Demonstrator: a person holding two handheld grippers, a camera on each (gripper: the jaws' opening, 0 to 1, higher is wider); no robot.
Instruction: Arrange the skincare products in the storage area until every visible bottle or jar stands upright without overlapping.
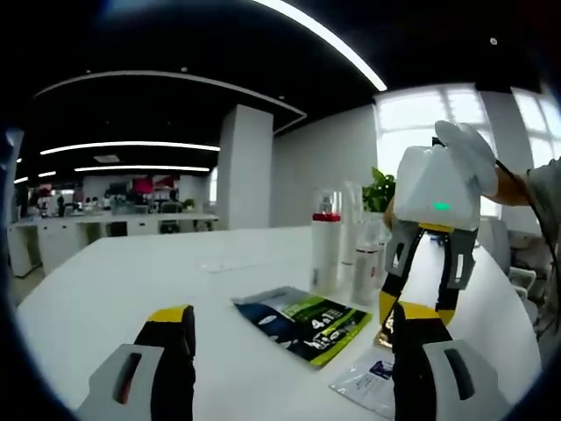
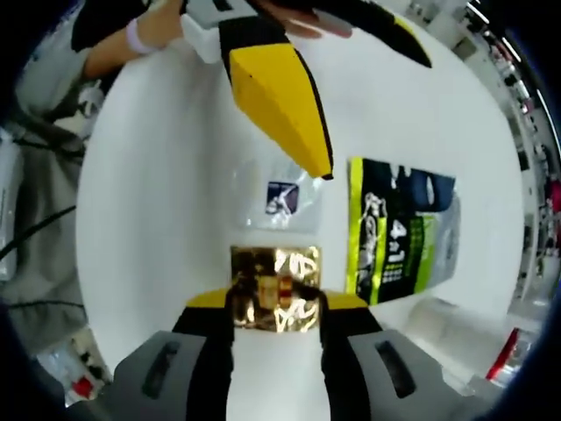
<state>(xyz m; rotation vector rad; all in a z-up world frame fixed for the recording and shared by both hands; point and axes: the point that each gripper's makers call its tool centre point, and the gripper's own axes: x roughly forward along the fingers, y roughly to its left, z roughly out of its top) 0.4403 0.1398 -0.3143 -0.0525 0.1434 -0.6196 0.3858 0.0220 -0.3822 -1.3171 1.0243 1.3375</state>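
Two clear bottles stand upright at the table's far side: a red-capped bottle (image 1: 326, 241) and a white one (image 1: 366, 259) beside it; the red-capped bottle (image 2: 510, 361) also sits at the edge of the right gripper view. A green-and-black sachet (image 1: 302, 320) (image 2: 401, 230) lies flat, a small clear sachet (image 1: 372, 381) (image 2: 280, 197) near it. My right gripper (image 2: 279, 303) (image 1: 419, 307) points down at the table, shut on a crinkled gold sachet (image 2: 276, 285). My left gripper (image 1: 294, 316) (image 2: 377, 118) hovers open just above the table, nothing between its jaws.
The white table (image 1: 131, 272) (image 2: 158, 219) has bare room to the left of the sachets. A potted plant (image 1: 379, 189) stands behind the bottles. A person's hand (image 2: 153, 31) and grey sleeve (image 1: 545, 197) hold the grippers at the table's edge.
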